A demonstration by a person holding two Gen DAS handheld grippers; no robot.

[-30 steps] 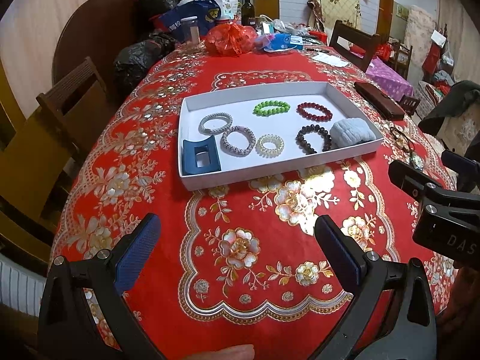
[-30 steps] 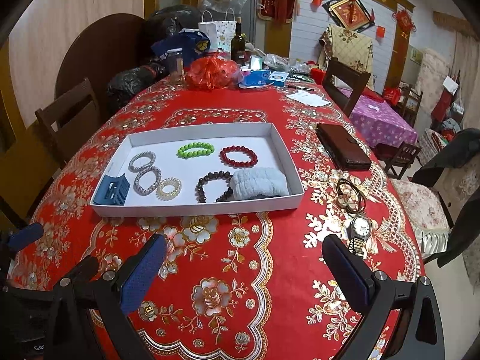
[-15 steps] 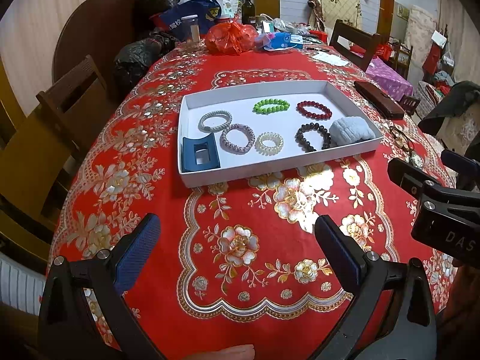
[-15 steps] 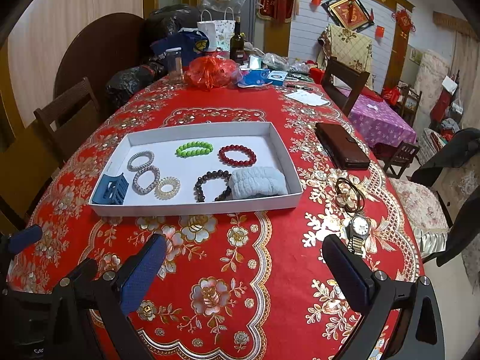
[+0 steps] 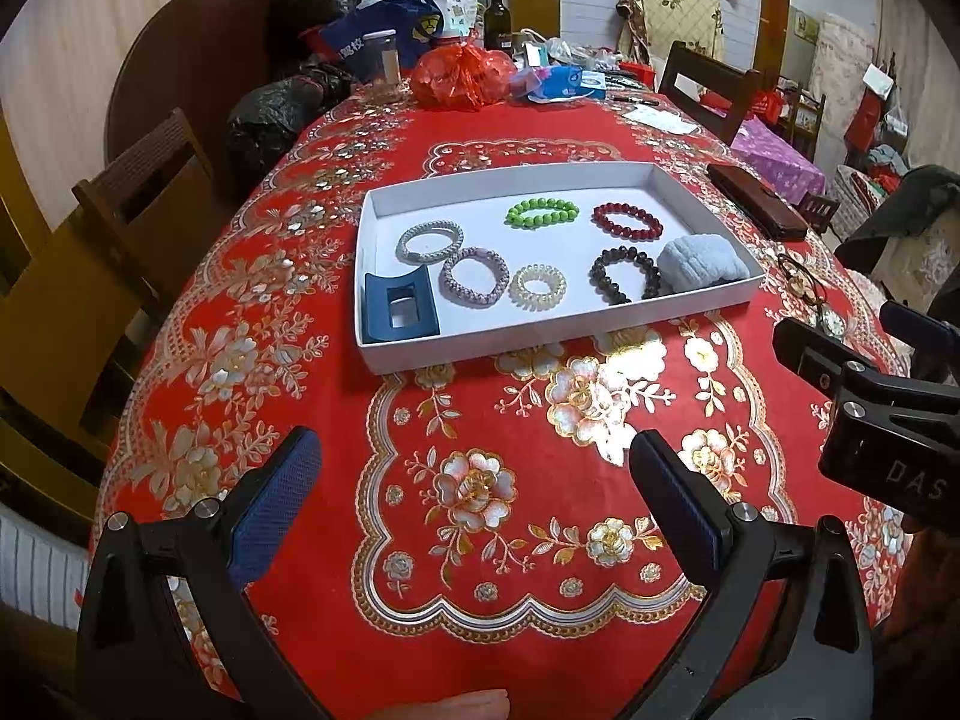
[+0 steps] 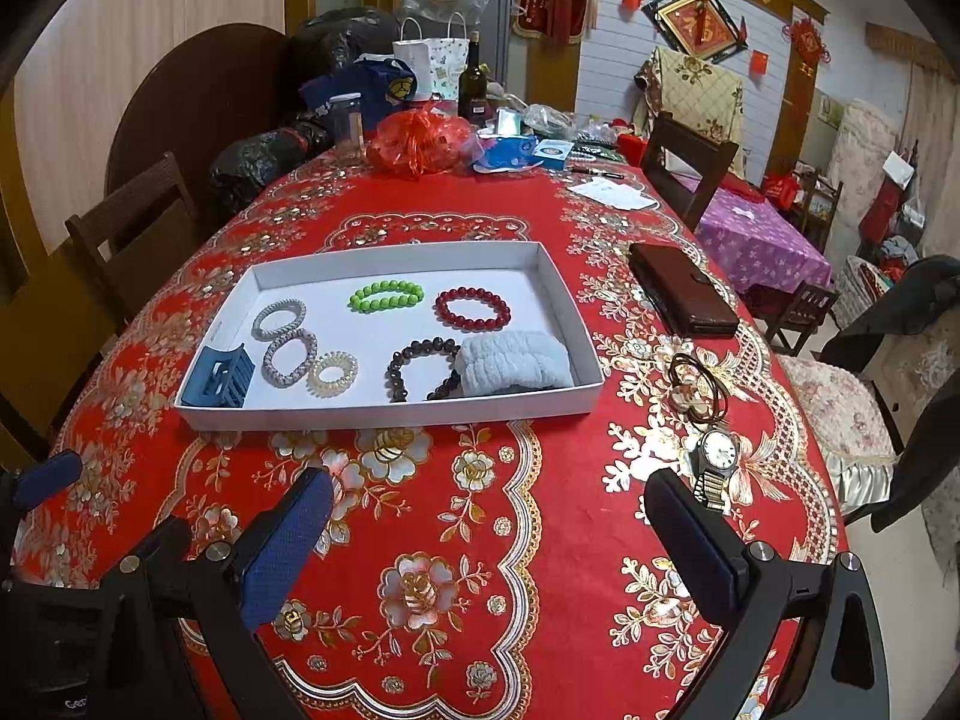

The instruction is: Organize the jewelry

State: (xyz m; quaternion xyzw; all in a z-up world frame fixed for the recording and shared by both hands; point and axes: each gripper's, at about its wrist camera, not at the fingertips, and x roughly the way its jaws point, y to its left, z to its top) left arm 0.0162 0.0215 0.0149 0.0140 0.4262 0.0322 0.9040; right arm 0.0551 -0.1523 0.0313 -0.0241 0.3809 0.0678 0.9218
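Jewelry mostly sorted: shallow white cardboard tray [image 6: 384,411] on the red floral tablecloth [image 6: 480,540] holds green [image 6: 386,293], red [image 6: 472,309] and dark bead bracelets [image 6: 420,369], hair ties and a blue claw clip [image 6: 217,376]. Outside it, near the table's right edge, lie a gold-banded wristwatch [image 6: 717,459] and thin dark bangles [image 6: 696,387]. Likely next: right gripper [image 6: 486,534] reaches right for the watch. Left gripper [image 5: 474,489] and right gripper both hover wide open, empty, touching nothing.

Two black plastic grippers, left gripper [image 5: 474,480] and right gripper [image 6: 489,519], each with blue textured finger pads [image 5: 273,501], silver screws, and white "DAS" lettering
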